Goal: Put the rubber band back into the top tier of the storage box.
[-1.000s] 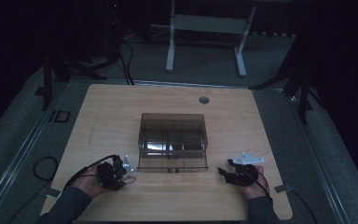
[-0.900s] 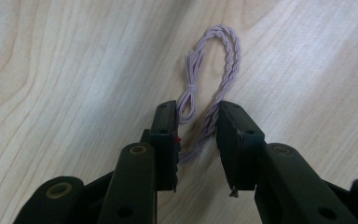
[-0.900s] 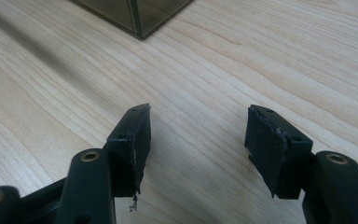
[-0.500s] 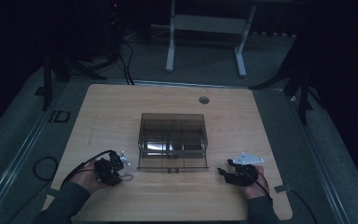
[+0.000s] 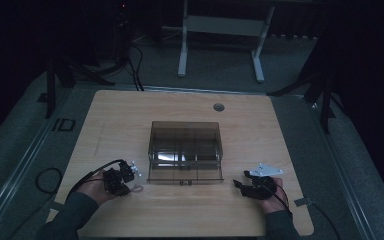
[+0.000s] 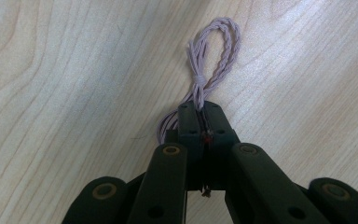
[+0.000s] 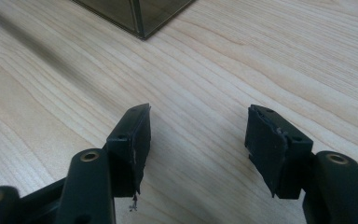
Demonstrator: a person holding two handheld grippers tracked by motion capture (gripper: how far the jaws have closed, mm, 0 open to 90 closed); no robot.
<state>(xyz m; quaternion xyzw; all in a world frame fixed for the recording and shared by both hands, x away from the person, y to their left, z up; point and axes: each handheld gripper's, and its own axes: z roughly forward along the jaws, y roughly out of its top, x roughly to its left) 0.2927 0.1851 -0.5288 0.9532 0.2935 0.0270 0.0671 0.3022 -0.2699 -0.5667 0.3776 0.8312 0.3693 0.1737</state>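
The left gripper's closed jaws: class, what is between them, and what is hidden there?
The left gripper has just closed on a pale twisted string; its loop and knot stick out over the table. The pinched stretch is covered.

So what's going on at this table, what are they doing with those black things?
A person holds a claw in each hand at a wooden table. The left claw has just been closing and is now shut on a small bundle of pinkish cord lying on the wood. The right claw rests open with nothing in it. Between them sits a smoky clear box divided into compartments.
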